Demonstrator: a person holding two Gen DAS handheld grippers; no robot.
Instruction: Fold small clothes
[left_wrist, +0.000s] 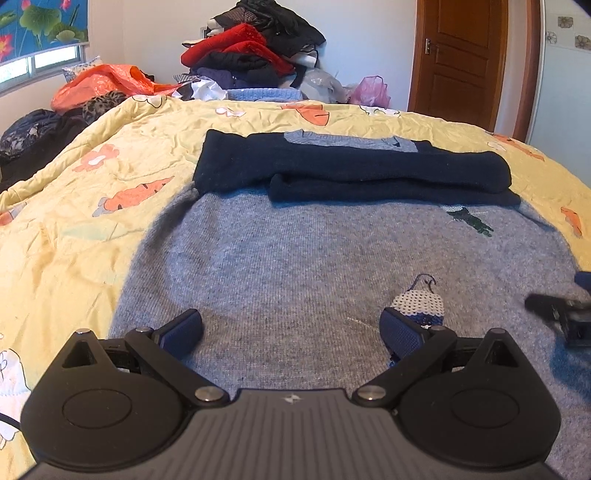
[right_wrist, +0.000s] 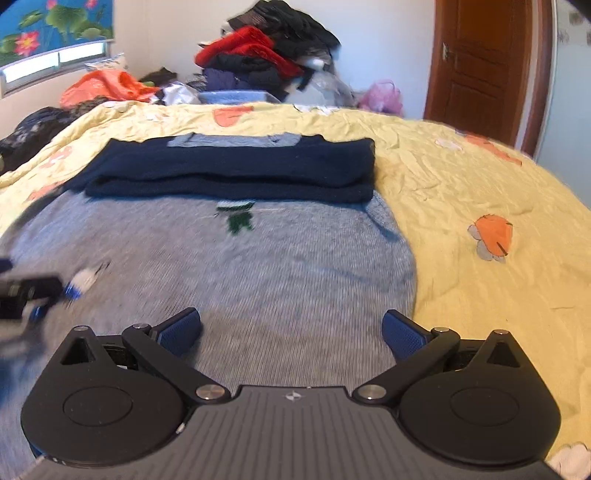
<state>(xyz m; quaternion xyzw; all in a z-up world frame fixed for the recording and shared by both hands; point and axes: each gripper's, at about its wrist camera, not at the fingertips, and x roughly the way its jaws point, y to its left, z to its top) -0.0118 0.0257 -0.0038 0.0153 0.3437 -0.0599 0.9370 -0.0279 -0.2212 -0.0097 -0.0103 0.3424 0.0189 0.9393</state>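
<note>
Your left tool (left_wrist: 291, 334) hangs over the near part of the grey sweater (left_wrist: 295, 266), its blue pads spread wide and gripping nothing; the right-hand pad sits just in front of a small white-and-blue knitted motif (left_wrist: 419, 304) on the sweater's front. Your right tool (right_wrist: 291, 332) is likewise wide apart and empty, above the sweater's near right part, close to the edge where the grey knit meets the yellow carrot-print quilt (right_wrist: 480, 177). The sweater lies flat on that quilt, front up, with both navy sleeves (left_wrist: 351, 170) folded across its far part, one stacked against the other, and a small green motif (right_wrist: 238, 218) showing just on the near side of them. Beyond the sweater, past the quilt's far edge, stands a pile of red and dark clothes (left_wrist: 255, 44), with an orange plastic bag (left_wrist: 107, 83) left of that pile.
</note>
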